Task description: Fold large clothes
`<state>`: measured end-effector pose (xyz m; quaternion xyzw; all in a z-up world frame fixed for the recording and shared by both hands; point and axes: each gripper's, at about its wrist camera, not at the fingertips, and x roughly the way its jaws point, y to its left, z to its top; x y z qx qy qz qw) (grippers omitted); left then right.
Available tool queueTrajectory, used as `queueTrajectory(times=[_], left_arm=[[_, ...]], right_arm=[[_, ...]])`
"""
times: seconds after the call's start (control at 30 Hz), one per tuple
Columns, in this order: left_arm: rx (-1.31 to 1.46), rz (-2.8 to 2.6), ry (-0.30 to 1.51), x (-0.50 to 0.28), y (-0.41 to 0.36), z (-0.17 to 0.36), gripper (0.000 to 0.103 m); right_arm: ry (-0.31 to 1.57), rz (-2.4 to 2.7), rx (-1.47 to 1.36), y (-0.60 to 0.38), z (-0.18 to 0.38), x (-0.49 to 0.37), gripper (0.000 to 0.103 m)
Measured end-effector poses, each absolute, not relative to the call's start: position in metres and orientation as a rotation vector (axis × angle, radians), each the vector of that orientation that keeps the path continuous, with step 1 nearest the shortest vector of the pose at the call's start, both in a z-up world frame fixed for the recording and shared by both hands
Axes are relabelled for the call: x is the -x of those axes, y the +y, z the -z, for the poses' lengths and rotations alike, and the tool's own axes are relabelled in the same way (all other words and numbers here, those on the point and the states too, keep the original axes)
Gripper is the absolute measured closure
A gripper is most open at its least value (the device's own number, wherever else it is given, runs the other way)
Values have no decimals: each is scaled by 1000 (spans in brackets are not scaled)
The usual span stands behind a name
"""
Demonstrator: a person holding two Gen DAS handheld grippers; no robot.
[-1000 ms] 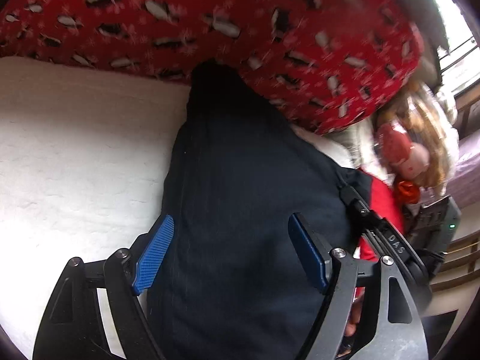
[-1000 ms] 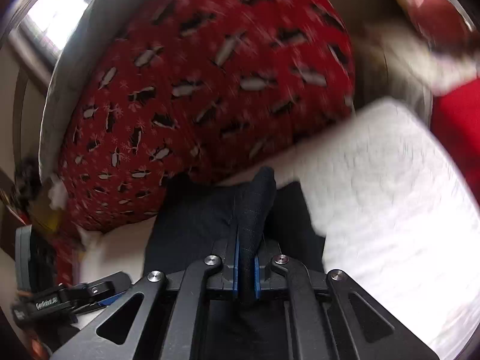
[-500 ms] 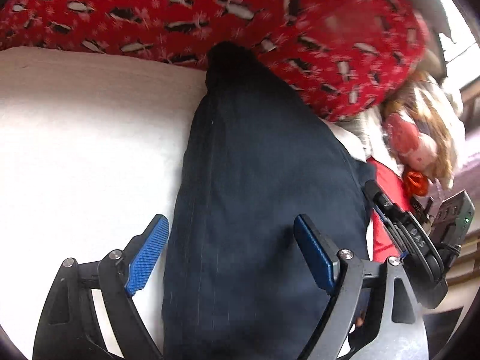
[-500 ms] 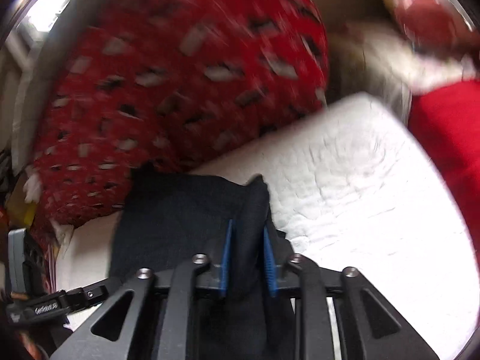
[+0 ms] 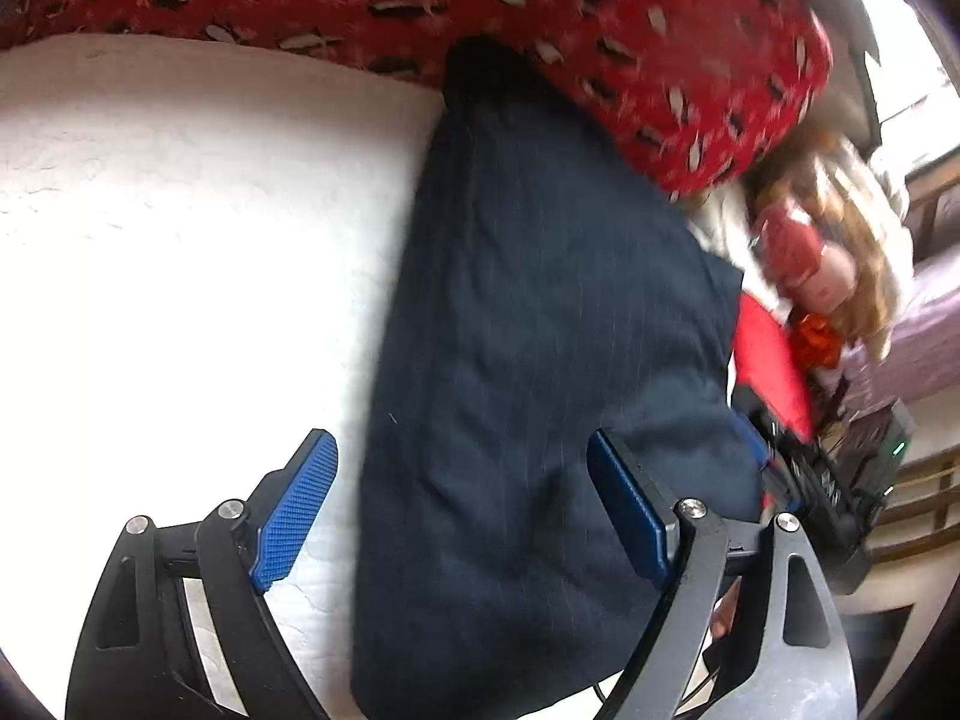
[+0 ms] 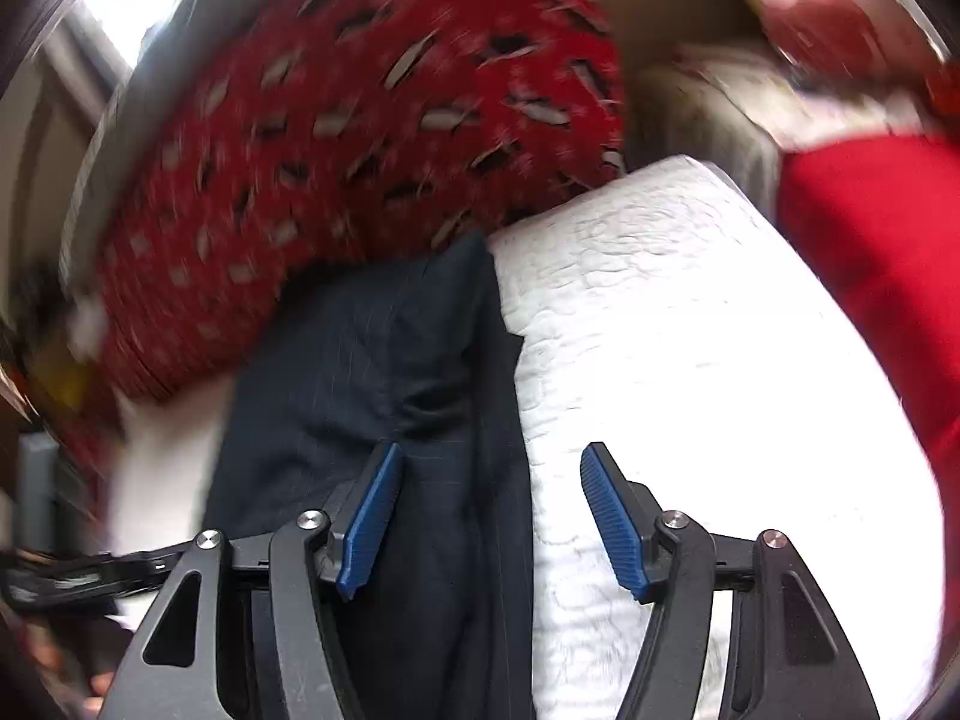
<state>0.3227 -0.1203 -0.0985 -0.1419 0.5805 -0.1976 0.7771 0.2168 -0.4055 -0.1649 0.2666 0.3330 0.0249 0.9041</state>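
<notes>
Red penguin-print pillow [image 5: 600, 30] w/ doll [image 5: 828, 258] beside it, on white quilted bedspread [image 5: 180, 240].

In the left wrist view the garment [image 5: 540, 360] runs from bottom centre up to the pillow [image 5: 540, 12] across the top, lying on the bedcover [image 5: 180, 240] that fills the left. A doll [image 5: 828, 252] sits at right. In the right wrist view the garment [image 6: 384, 396] lies left of centre, bedcover [image 6: 690, 360] to its right, pillow [image 6: 360, 150] in the upper left.
</notes>
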Motion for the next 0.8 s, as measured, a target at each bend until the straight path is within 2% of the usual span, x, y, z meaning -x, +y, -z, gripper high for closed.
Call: queueTrajectory(times=[0.07,0.17,0.23,0.3,0.4,0.43,0.47,0.5,0.53,0.6,0.63,0.67,0.8], left_arm=[[366,472,1302,-332,-118,107,17],[414,504,1380,-342,-128,128,17],[392,493,1366,-343,-136,128,17],[384,492,1354,-345,-141,124,16],[418,482,1361,-345,-138,125,16],[432,482,1366,-345,-136,125,17],[447,481,1367,-342,-134,124,21],[457,485,1364,-342,-133,121,33],[450,487,1361,-341,-133,119,40],[401,495,1343,-338,-137,112,63],[375,509,1326,-336,-140,107,69],[361,520,1313,-334,-140,104,79],[332,548,1270,-329,-144,88,85]], right_arm=[[702,-111,-644,-419,168,-213,27],[740,-203,-755,-419,186,-224,26],[765,-247,-803,-414,194,-230,22],[744,-265,-816,-412,194,-235,14],[767,-276,-758,-396,187,-246,13],[783,-263,-704,-388,184,-250,15],[791,-257,-655,-382,181,-254,29],[791,-275,-638,-378,180,-255,50],[803,-294,-633,-375,181,-255,54],[786,-300,-609,-370,178,-253,70],[776,-302,-583,-367,176,-251,71],[766,-297,-561,-364,173,-250,74],[737,-270,-536,-357,161,-247,80]])
